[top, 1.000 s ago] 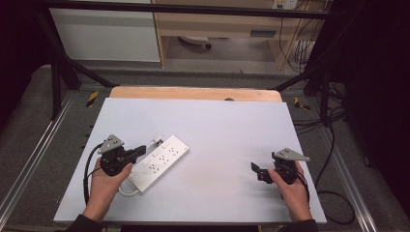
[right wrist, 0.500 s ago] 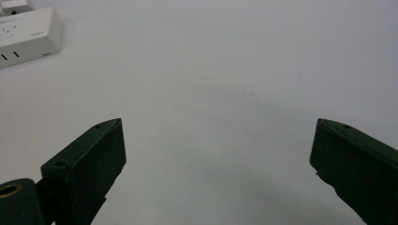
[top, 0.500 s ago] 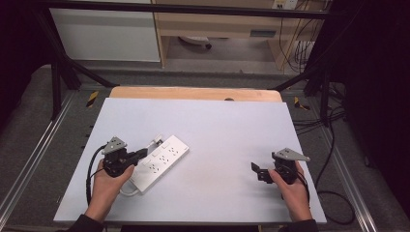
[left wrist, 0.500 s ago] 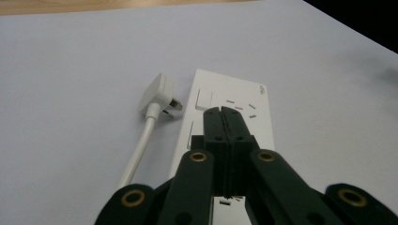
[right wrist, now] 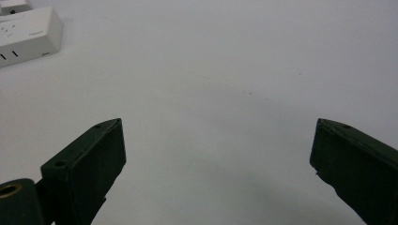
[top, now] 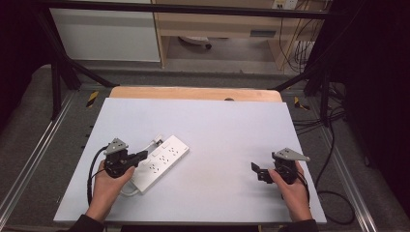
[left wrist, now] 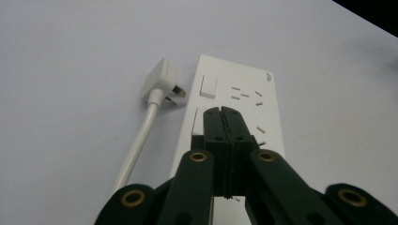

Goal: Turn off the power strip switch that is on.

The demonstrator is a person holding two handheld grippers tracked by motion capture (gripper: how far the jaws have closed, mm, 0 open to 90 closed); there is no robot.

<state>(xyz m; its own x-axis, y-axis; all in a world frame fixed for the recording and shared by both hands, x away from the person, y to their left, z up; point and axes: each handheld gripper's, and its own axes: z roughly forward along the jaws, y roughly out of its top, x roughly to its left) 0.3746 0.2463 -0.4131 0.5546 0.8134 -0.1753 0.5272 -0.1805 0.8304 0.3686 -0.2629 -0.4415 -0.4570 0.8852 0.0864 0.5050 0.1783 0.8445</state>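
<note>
Two black jaws of the left gripper point(left wrist: 222, 112) stood pressed flat together with nothing between them, and their joined tip lay over the near part of the white power strip point(left wrist: 244, 79), right at a rocker switch that they half hid; whether the tip truly touched that switch I could not tell. Since a second earlier almost nothing had changed: in the high view the closed tip point(top: 144, 155) had only crept a little nearer along the strip's near-left end, the jaws had stayed shut throughout, and the strip point(top: 162, 159) had not shifted on the table point(top: 217, 125). I judged from this that the work in hand was a poke at the switch with the closed tip, and that it was at the point of contact rather than finished. The right gripper point(right wrist: 218, 126) had kept its place on the right side of the table, its jaws spread wide over bare surface and holding nothing, well apart from the strip, whose end showed far off in the right gripper view point(right wrist: 28, 30). Counted: one power strip, lying slantwise left of the table's middle; two rocker switches on it, one clear point(left wrist: 208, 86) and one partly covered; one white plug point(left wrist: 159, 79) lying unplugged just beside the strip's left edge; one white cord point(left wrist: 138, 145) trailing near from it; two grippers, one in the left hand point(top: 107, 186) and one in the right hand point(top: 290, 191); one table.
</note>
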